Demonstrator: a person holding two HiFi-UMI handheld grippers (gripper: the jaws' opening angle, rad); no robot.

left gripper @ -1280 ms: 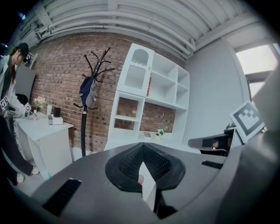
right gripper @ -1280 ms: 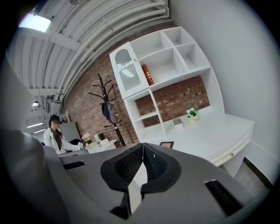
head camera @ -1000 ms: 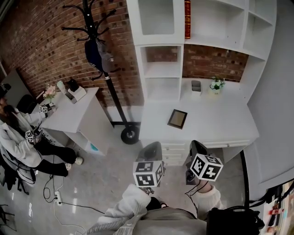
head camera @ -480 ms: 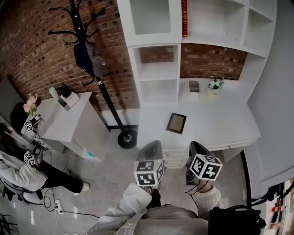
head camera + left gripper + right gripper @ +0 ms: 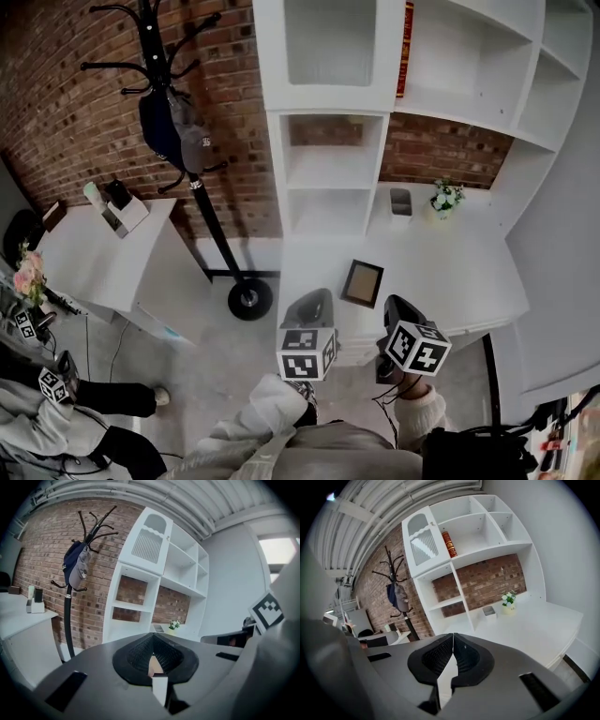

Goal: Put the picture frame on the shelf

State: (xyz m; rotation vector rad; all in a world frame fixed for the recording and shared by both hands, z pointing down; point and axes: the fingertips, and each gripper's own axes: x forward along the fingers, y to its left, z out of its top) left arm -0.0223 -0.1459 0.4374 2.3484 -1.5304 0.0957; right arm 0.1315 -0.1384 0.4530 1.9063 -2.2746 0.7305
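The left gripper (image 5: 312, 300) and right gripper (image 5: 394, 307) keep their fingers (image 5: 136, 658) closed together and empty. The picture frame (image 5: 362, 283) lies on the table (image 5: 450, 272), ahead of the fingers and between both.

Office-like room: brick wall (image 5: 75, 122), white desk (image 5: 450, 272), shelf unit (image 5: 277, 178), coat rack (image 5: 217, 239).

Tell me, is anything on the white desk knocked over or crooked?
Only the picture frame: it lies flat on the white desk, turned a little crooked to the desk's edge, instead of standing up. The flower pot stands upright, and nothing looks spilled or broken.
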